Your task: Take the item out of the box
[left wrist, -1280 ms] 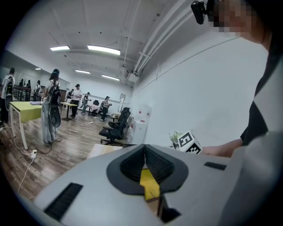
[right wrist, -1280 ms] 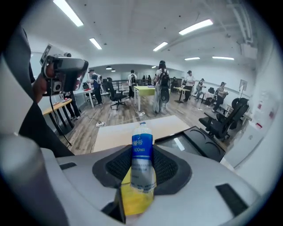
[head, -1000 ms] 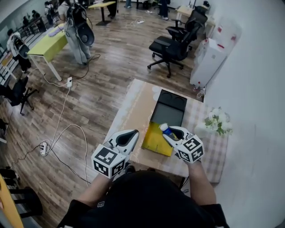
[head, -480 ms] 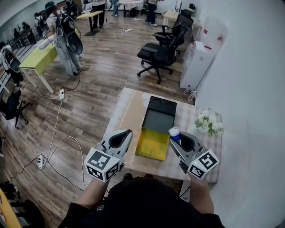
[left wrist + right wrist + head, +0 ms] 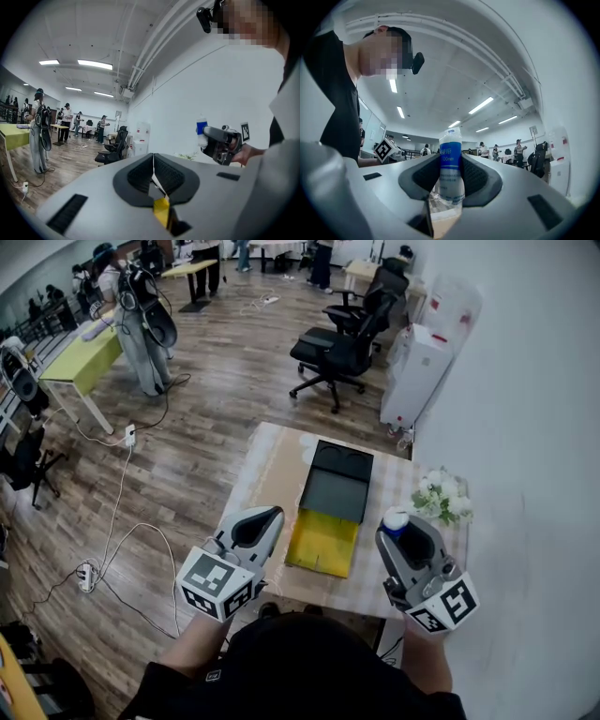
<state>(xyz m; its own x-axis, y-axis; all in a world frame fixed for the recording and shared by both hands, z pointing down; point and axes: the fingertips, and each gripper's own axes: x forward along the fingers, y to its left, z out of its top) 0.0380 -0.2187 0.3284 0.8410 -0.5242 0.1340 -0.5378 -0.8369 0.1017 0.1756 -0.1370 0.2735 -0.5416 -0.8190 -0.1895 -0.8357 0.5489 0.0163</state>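
Observation:
An open box lies on the table, with a black tray (image 5: 336, 488) and a yellow flap (image 5: 322, 542) folded toward me. My right gripper (image 5: 399, 527) is shut on a small clear water bottle (image 5: 395, 519) with a blue label and white cap, held upright in the air to the right of the box. In the right gripper view the bottle (image 5: 450, 177) stands pinched between the dark pads (image 5: 474, 176). My left gripper (image 5: 262, 520) hovers left of the yellow flap, shut with nothing in it. The left gripper view shows its pads (image 5: 169, 174) closed together, and the right gripper (image 5: 224, 142) with the bottle (image 5: 201, 131) beyond.
The table (image 5: 270, 486) has a brown sheet and a checked cloth. White flowers (image 5: 441, 495) stand at its right edge by the white wall. A black office chair (image 5: 342, 348) and a white dispenser (image 5: 417, 362) stand beyond. Cables (image 5: 122, 521) run over the floor at left.
My right gripper has carried the bottle from over the yellow flap out to the right and nearer to me. The left gripper has barely moved.

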